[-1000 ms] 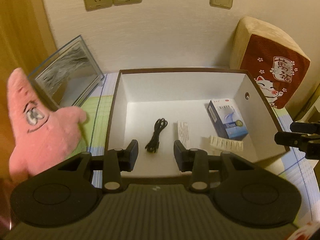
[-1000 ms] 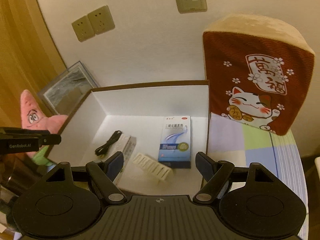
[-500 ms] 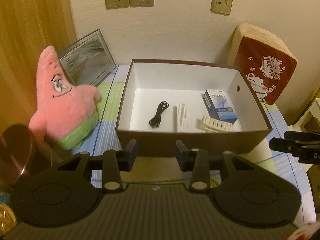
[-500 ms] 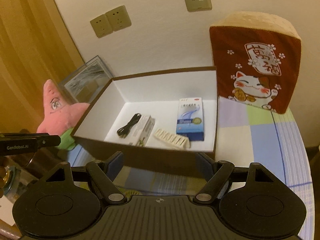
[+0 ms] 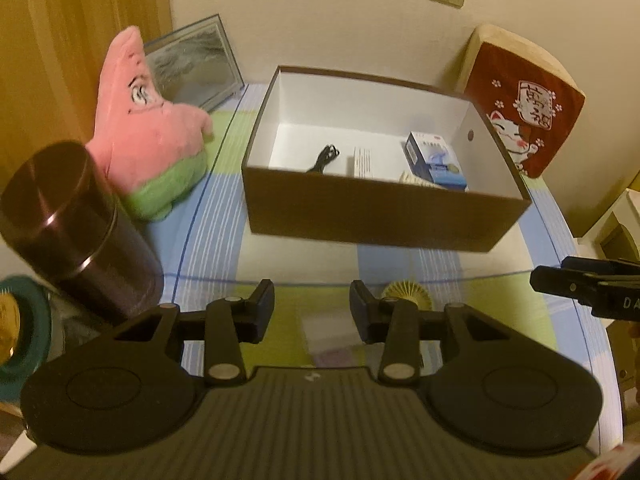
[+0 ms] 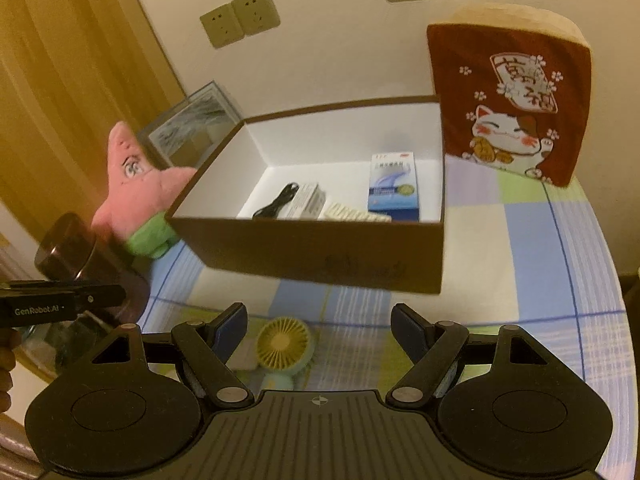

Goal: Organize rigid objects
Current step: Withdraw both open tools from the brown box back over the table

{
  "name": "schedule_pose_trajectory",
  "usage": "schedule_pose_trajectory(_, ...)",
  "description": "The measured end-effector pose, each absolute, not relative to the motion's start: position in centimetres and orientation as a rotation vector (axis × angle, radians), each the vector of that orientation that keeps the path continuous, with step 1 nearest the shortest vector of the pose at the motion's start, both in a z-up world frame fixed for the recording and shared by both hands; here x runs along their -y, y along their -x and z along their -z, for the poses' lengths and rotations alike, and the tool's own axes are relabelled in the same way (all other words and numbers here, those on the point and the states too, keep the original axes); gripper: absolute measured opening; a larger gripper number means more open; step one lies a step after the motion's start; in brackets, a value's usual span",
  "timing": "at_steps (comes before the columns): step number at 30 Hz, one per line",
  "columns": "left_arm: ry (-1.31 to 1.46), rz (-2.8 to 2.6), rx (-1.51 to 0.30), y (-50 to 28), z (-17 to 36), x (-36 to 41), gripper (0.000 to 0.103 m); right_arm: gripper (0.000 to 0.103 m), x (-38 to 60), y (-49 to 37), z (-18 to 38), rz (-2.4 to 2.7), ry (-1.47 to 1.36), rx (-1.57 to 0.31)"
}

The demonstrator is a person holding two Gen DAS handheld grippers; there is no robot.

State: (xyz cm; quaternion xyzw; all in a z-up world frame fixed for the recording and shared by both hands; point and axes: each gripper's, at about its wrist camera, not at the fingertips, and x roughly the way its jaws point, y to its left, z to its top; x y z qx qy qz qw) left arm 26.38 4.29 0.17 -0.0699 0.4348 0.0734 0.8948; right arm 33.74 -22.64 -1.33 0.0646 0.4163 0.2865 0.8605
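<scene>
An open brown box [image 5: 380, 220] with a white inside stands on the checked tablecloth. In it lie a black cable [image 5: 326, 156], a white carton [image 5: 363, 162], a blue carton [image 5: 434, 160] and a white ribbed strip [image 5: 412, 179]. My left gripper [image 5: 312, 308] hovers open in front of the box, nothing between its fingers. My right gripper [image 6: 320, 328] is open wider, also short of the box [image 6: 320, 252]. A small yellow fan [image 6: 284, 344] lies on the table below the gap between its fingers, not gripped. That fan [image 5: 406, 291] peeks from behind the left gripper's right finger.
A dark tumbler [image 5: 68, 220] stands at the front left, a pink plush star [image 5: 148, 132] behind it. A framed picture [image 5: 196, 64] leans on the wall. A red cat cushion [image 6: 512, 100] stands right of the box. The table's rounded edge curves along the right.
Both grippers have pulled back from over the box toward the table's front. The box looks smaller and farther. The tumbler and the yellow fan have come into view.
</scene>
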Motion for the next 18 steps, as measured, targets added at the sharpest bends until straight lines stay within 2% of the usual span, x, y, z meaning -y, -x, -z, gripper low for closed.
schedule_pose_trajectory(18, 0.174, -0.173, -1.029, -21.3, 4.6, -2.9, 0.039, 0.079, 22.0, -29.3, 5.3, -0.629, -0.103, -0.992)
